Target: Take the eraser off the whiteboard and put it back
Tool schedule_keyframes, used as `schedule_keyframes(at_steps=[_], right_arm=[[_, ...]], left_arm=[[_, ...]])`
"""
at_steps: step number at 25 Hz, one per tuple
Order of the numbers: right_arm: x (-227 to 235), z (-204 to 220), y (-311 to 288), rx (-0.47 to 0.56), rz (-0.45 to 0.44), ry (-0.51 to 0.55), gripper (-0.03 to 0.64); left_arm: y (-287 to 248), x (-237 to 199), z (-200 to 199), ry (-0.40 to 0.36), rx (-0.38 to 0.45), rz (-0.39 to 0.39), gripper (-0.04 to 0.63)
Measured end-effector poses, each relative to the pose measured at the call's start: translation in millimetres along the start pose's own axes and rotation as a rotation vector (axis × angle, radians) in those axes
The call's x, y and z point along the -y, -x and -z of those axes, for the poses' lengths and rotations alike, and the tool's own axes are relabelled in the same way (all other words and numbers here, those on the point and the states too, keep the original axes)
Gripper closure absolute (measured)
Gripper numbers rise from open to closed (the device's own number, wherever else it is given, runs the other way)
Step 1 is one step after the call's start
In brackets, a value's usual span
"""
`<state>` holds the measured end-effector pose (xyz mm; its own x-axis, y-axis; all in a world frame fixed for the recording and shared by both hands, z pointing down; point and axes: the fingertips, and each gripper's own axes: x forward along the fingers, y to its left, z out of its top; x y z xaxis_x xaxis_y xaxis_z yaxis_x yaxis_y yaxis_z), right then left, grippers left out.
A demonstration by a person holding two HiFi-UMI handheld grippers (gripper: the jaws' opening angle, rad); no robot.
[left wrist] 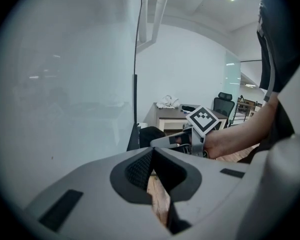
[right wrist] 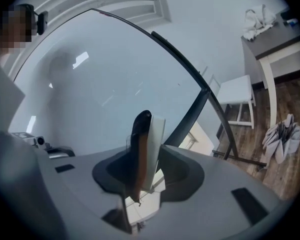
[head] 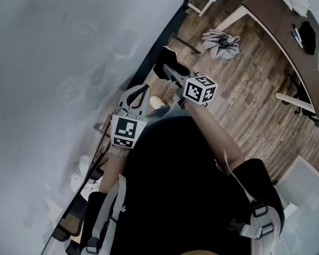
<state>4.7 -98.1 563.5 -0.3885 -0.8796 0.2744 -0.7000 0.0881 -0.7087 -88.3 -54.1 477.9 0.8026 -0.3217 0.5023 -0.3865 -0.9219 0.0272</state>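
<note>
The whiteboard (head: 53,62) fills the left of the head view and stands close in front of both grippers (right wrist: 105,79). My right gripper (right wrist: 146,154) is shut on the eraser (right wrist: 149,144), a flat white block with a black felt face and an orange stripe, held upright on edge between the pads. In the head view the eraser (head: 169,68) shows as a dark block at the tip of the right gripper (head: 173,76), just off the board's lower edge. The left gripper (head: 141,92) hangs beside the board with its tips together (left wrist: 151,154) and nothing in them.
A dark brown desk (head: 287,31) with pens and a white cloth curves across the far right. A grey bundle (head: 221,41) lies on the wood floor. A white chair (right wrist: 237,91) and the board's black frame leg (right wrist: 217,119) stand past the board's end.
</note>
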Motion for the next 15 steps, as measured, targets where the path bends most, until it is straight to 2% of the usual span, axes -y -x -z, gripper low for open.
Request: schedule_keyframes(at_steps=[15], right_arm=[[-17.6, -92.3, 73.6, 0.103, 0.103, 0.403, 0.474]], left_arm=[[-43.8, 4.5, -56.6, 0.02, 0.127, 0.047, 0.586]])
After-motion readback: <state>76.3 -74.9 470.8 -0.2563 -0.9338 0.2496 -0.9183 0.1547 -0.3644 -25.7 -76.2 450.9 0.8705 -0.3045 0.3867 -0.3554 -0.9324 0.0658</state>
